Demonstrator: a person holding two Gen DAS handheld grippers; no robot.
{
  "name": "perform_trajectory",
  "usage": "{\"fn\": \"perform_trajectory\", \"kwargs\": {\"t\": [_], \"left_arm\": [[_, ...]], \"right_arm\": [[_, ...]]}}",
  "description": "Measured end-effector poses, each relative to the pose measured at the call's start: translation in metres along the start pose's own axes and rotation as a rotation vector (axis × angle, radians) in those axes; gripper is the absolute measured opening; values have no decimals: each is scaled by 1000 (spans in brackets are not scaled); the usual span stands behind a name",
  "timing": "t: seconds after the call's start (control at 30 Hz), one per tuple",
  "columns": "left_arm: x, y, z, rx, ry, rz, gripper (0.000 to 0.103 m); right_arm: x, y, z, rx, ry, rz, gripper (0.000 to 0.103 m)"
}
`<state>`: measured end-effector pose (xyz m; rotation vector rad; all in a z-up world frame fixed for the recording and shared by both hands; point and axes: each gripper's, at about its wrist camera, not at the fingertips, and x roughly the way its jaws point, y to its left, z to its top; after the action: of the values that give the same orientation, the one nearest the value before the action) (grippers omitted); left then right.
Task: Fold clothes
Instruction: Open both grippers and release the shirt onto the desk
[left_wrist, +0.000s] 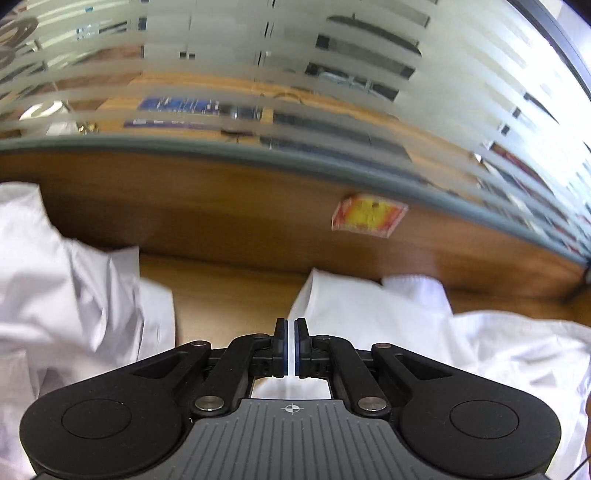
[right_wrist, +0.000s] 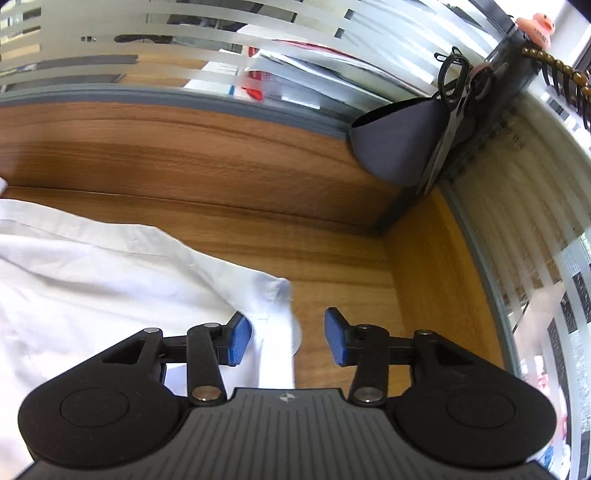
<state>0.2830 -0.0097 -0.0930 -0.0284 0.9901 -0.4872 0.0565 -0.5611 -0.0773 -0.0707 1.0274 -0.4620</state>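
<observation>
Wooden desk (right_wrist: 221, 155) beneath frosted glass partition (left_wrist: 258, 74); left gripper (left_wrist: 290, 341) clenched on nothing visible, right gripper (right_wrist: 288, 341) released around white shirt (right_wrist: 92, 277) edge: best pinched firmly, both corners level.

Both wrist cameras look steeply down, close over the wooden desk (left_wrist: 229, 280). Each faces the frosted partition (right_wrist: 221, 29) (far side). They share the white garment (right_wrist: 92, 280).

Bright daylight, blown-out upper right, motion-blurred, fisheye-warped.
</observation>
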Motion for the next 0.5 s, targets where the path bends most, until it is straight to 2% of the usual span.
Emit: {"fn": "perform_trajectory", "kwargs": {"t": [0.2, 0.33, 0.5], "left_arm": [[-16, 7, -36, 0, 72, -14, 9], [-33, 12, -63, 21, 107, -18, 16], [-47, 20, -98, 59, 150, -10, 17]], "right_arm": [[-32, -2, -12, 26, 27, 114, 52], [-53, 7, -31, -20, 49, 172, 54], [-75, 21, -59, -43, 78, 232, 59]]}}
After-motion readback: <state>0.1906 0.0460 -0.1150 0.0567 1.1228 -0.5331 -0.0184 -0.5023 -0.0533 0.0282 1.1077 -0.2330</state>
